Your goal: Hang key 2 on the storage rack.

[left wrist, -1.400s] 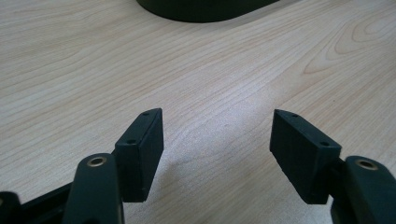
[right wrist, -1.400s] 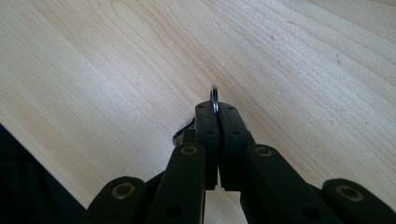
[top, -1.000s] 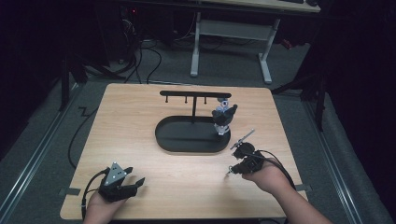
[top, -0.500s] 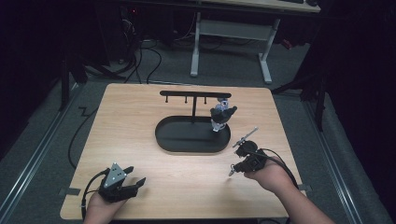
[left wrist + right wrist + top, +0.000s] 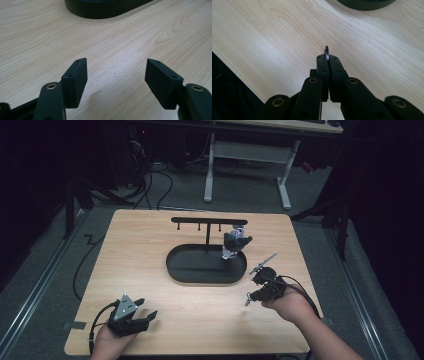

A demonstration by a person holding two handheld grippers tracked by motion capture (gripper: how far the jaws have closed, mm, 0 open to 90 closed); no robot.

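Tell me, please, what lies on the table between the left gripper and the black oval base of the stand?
Nothing: in the left gripper view, bare wood runs from the open left gripper to the black oval base.

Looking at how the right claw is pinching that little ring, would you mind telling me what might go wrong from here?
1. The right claw grips the thin metal ring only at its very tips, edge-on, so it could slip out or twist.
2. The stand already carries a dark object on its right end; reaching there might knock it.
3. The left claw sits open over the table, far from the oval tray, so it likely can't steady anything.
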